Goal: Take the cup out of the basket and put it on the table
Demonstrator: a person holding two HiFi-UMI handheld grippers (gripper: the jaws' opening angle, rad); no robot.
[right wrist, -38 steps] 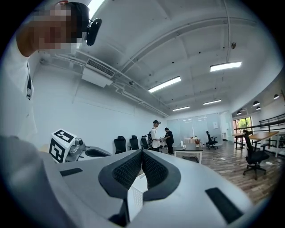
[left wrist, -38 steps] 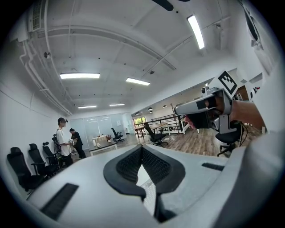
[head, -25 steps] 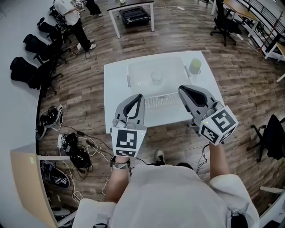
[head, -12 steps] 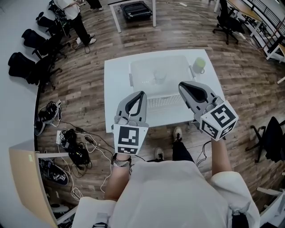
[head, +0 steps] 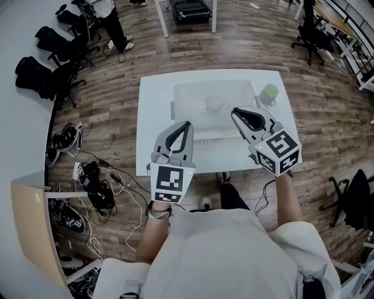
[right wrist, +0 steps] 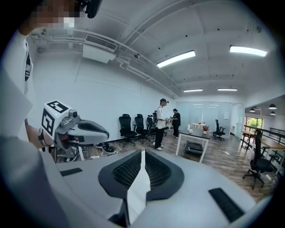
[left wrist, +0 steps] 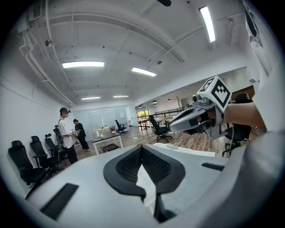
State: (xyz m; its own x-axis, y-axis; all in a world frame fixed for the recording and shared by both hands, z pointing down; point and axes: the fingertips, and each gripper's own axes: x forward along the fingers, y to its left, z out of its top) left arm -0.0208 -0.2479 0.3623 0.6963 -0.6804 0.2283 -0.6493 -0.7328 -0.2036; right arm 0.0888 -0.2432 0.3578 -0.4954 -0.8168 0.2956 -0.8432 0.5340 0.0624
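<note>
A translucent white basket (head: 182, 99) stands on the white table (head: 153, 117). Inside it sits a clear cup (head: 214, 103). A pale green cup (head: 269, 93) stands on the table just right of the basket. My left gripper (head: 186, 124) is held above the table's near edge, short of the basket's front left, jaws shut and empty. My right gripper (head: 235, 111) hovers over the basket's front right corner, also shut with nothing held. In the left gripper view the pads (left wrist: 133, 162) meet at the tip; the right gripper (left wrist: 200, 118) shows beside them. The right gripper view shows closed pads (right wrist: 153, 171) likewise.
Black office chairs (head: 44, 64) and a tangle of cables (head: 96, 190) lie on the wood floor to the left. Another white table (head: 187, 9) stands beyond, with a person (head: 114, 23) near it. More chairs (head: 353, 195) stand to the right.
The table and basket have slid lower and nearer in the head view. Both grippers now reach closer to the basket, the right one over its front corner. Both stay shut.
</note>
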